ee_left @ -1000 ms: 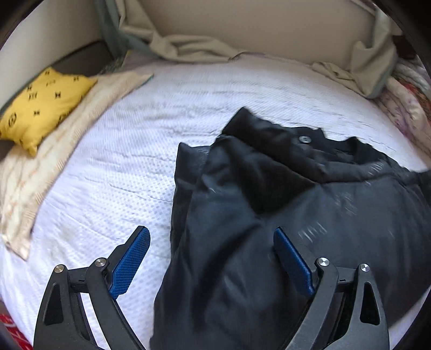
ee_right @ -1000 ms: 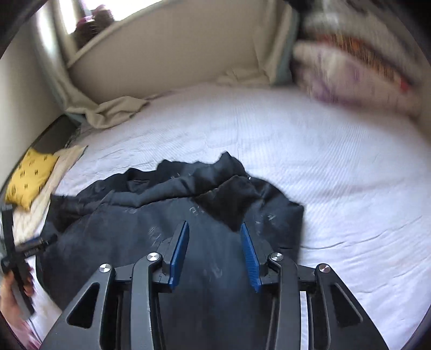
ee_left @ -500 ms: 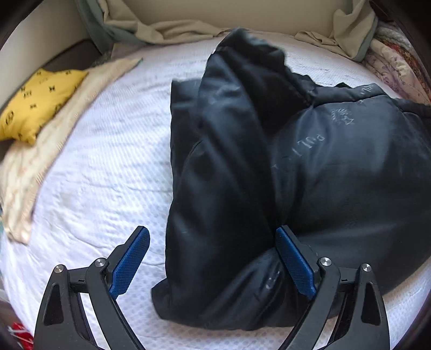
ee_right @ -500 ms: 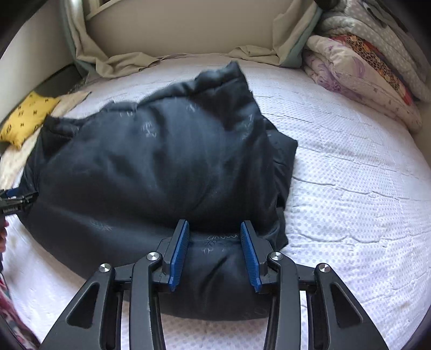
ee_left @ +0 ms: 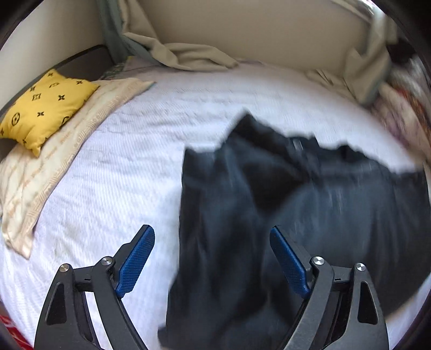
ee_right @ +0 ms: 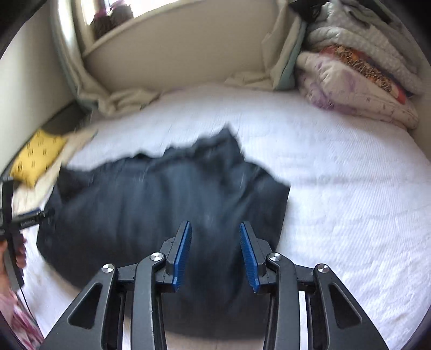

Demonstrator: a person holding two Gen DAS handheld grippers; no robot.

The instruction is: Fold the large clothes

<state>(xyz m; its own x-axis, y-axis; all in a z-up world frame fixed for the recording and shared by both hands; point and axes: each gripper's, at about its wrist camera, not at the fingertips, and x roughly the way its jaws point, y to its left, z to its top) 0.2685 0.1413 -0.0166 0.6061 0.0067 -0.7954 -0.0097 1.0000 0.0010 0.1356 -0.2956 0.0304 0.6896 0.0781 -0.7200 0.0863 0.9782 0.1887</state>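
Observation:
A large black padded jacket (ee_left: 309,215) lies bunched on the white bed (ee_left: 121,175); it also shows in the right wrist view (ee_right: 167,204), blurred by motion. My left gripper (ee_left: 212,258) is open wide above the jacket's left edge, holding nothing. My right gripper (ee_right: 215,253) is open, with its blue pads over the jacket's near edge, holding nothing. The left gripper also shows at the left edge of the right wrist view (ee_right: 16,223), held in a hand.
A yellow patterned cushion (ee_left: 43,107) lies on a cream cloth (ee_left: 54,161) at the bed's left. Beige curtains (ee_left: 188,56) pool at the far wall. Folded quilts (ee_right: 363,75) are stacked at the far right. A window sill (ee_right: 113,16) is behind.
Half a second ago the jacket stood puffed up close to both grippers. Now it has dropped flatter onto the bed and both grippers have pulled back from it, still open.

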